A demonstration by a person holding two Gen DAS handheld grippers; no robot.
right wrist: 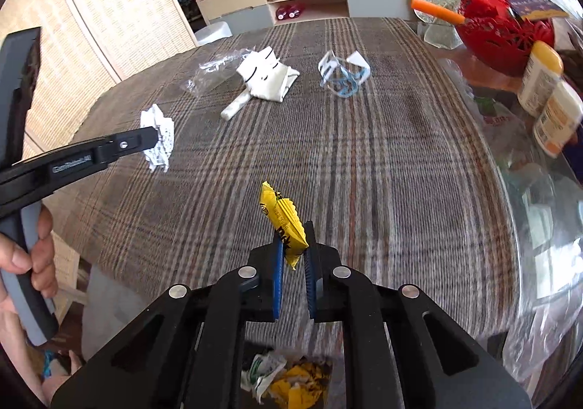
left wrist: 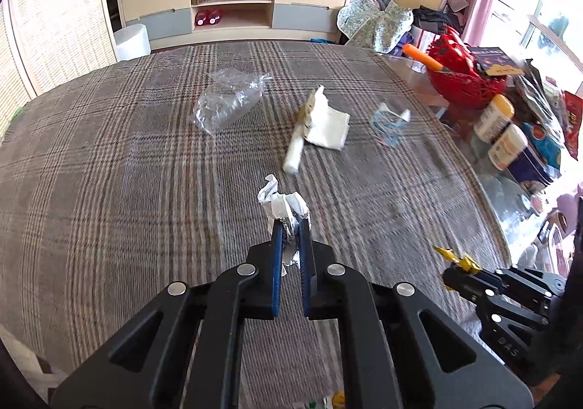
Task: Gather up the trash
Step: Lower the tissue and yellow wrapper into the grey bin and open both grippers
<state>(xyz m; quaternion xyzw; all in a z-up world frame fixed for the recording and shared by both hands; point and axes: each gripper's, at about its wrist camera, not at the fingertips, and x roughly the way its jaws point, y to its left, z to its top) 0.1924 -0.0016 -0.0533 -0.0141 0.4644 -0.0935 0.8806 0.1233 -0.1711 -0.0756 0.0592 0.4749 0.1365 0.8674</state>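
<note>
Left claw (left wrist: 290, 226) clamped on crumpled paper (left wrist: 282, 203), right claw (right wrist: 294, 245) gripping yellow wrapper (right wrist: 282, 217), seemingly above plaid table (left wrist: 127, 154)

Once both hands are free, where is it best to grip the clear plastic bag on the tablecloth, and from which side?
Probably at the twisted, bunched end of the clear plastic bag, which points toward the TV cabinet. There the film gathers into a narrow ridge; elsewhere it lies flat and thin on the tablecloth. Come down from above with the hand-held gripper's jaws across that ridge.
</note>
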